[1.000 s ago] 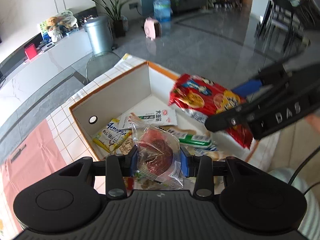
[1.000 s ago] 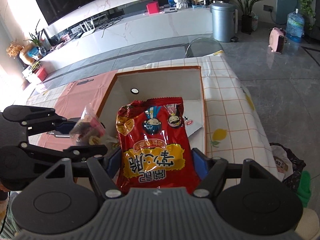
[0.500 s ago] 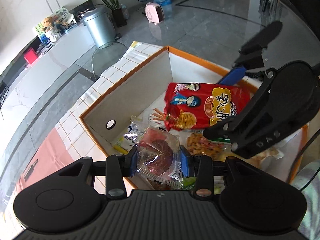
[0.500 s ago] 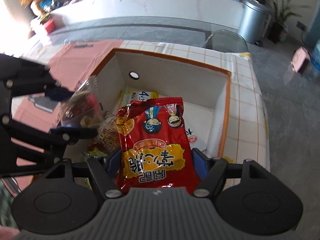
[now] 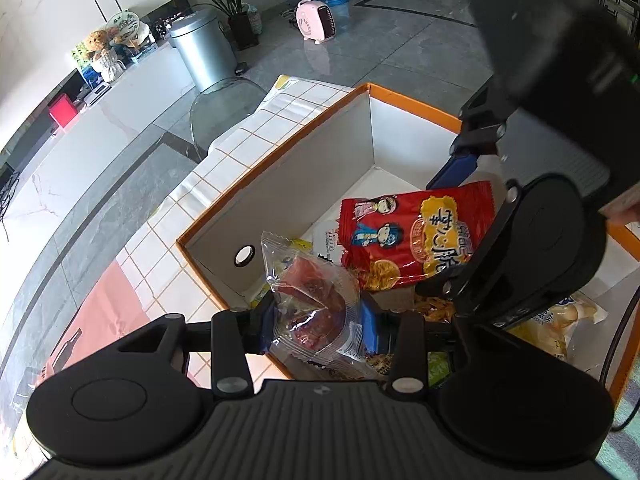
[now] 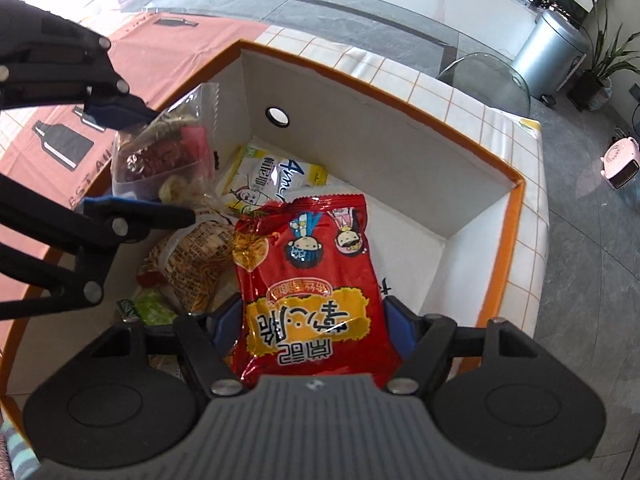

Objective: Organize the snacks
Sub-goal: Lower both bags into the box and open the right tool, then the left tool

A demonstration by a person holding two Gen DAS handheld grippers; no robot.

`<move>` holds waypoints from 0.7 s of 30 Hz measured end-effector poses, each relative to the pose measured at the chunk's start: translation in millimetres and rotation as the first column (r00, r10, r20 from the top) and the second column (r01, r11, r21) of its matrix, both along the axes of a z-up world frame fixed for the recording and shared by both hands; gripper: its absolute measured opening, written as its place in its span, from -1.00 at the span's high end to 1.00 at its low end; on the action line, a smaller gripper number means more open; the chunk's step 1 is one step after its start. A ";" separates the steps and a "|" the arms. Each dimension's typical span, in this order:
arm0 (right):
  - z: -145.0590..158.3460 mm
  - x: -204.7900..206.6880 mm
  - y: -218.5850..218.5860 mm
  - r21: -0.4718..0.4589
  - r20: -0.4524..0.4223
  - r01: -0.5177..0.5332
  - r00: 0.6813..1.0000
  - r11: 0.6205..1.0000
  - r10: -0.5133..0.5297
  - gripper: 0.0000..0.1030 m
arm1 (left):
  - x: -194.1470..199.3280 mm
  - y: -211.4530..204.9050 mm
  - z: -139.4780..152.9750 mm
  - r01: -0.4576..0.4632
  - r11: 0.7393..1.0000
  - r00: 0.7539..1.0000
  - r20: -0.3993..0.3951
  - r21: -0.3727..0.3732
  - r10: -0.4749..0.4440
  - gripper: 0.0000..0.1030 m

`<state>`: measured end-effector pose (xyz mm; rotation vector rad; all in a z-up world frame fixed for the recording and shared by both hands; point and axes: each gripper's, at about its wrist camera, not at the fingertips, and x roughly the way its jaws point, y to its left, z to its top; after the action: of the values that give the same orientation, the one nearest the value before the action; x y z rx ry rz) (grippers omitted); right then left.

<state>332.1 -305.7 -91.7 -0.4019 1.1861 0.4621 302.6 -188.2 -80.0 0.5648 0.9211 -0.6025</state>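
An orange-rimmed white cardboard box (image 5: 320,152) (image 6: 400,140) stands on the table and holds several snack packs. My left gripper (image 5: 316,320) is shut on a clear packet of dark red dried snacks (image 5: 316,304), held over the box's near corner; that packet also shows in the right wrist view (image 6: 160,152). My right gripper (image 6: 312,328) is shut on a red crisp bag with cartoon figures (image 6: 312,280), held low inside the box. That red bag shows in the left wrist view (image 5: 412,232).
Inside the box lie a white and yellow packet (image 6: 276,176), a noodle-snack bag (image 6: 192,256) and a green pack (image 6: 148,308). A checked tablecloth (image 5: 248,148) and a pink mat (image 6: 168,40) cover the table. A bin (image 5: 204,52) stands on the floor beyond.
Both grippers have moved down and forward over the box with their packs. The red bag now hangs lower, inside the box walls.
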 end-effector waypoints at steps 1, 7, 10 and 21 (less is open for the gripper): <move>-1.9 2.2 1.3 -0.004 0.000 0.000 1.000 1.000 0.000 -0.38 | 0.3 0.0 -0.5 0.003 1.000 1.000 -0.001 -0.003 -0.003 0.10; -2.2 1.8 1.2 0.008 -0.015 0.014 1.000 1.000 -0.013 -0.49 | 1.7 -3.9 -5.8 0.023 1.000 1.000 -0.008 -0.006 -0.023 0.10; 6.5 -2.0 -2.1 0.016 0.003 0.011 1.000 1.000 -0.011 -0.54 | 3.1 -7.0 -7.5 0.030 1.000 0.999 -0.011 -0.006 -0.030 0.10; 29.6 -27.6 -9.5 -0.031 0.032 -0.079 0.996 0.996 0.080 -0.64 | 8.5 -24.7 -19.8 0.081 0.996 0.993 -0.083 -0.027 -0.083 0.09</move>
<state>304.5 -315.3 -62.1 -0.4818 1.1492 0.5059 311.2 -212.9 -99.7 0.5618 0.9721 -0.7143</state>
